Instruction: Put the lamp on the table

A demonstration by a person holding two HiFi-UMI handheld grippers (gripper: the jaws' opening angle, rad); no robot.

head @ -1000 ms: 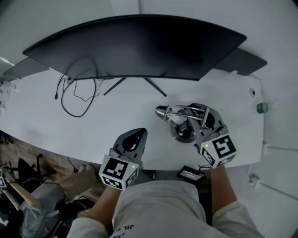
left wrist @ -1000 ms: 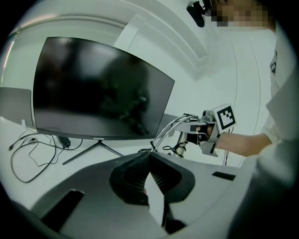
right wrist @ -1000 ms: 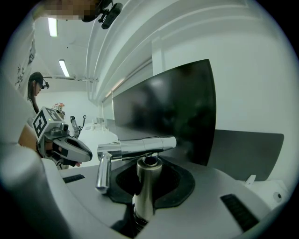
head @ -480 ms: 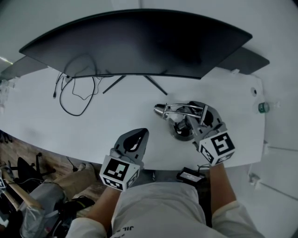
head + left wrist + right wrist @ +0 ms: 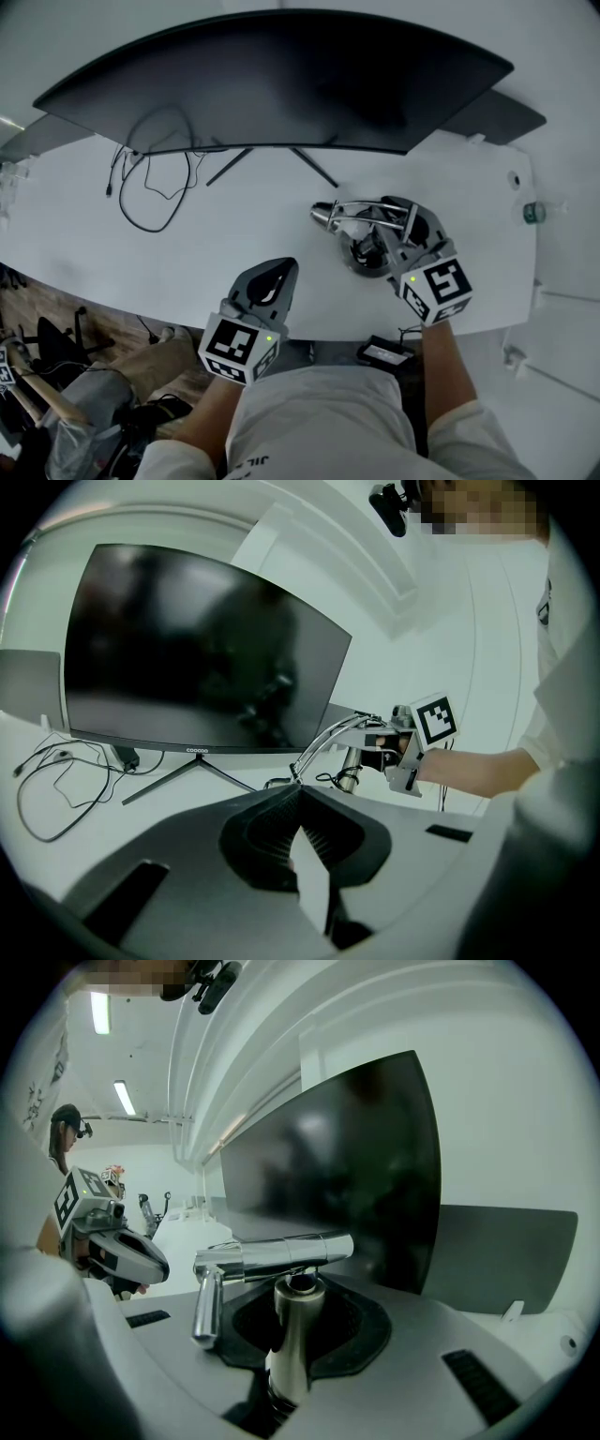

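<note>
Almost nothing has changed over the last second. The lamp (image 5: pixel 362 246) stands at the same spot, right of centre and just near of the monitor stand (image 5: pixel 314 172). The small drift in the head view looks like the camera's own, since the monitor (image 5: pixel 281 84) drifts with it. The right gripper (image 5: pixel 401 225) keeps its place on the lamp. Its jaws pinch the chrome stem (image 5: pixel 293 1344), with the lamp's head bar (image 5: pixel 281 1252) lying across just above them. The left gripper (image 5: pixel 277 272) has not stirred either. It waits to the left near the surface's (image 5: pixel 234 244) near edge, well apart from the lamp, with its jaws pressed together on nothing.

That stillness suggests the lamp is already set down on the surface, its round dark base level under the stem. If so, what remains is to let go and draw the right gripper back without tipping it.

Whether the base sits flat cannot be confirmed. In the head view the right gripper covers its right half. In the left gripper view that gripper's own body cuts off the lamp's foot. In the right gripper view the lower stem disappears between the jaws. A small black box (image 5: pixel 380 352) beyond the near edge is too dim to identify. The loose cables (image 5: pixel 155 192) at far left lie well apart from the lamp.
</note>
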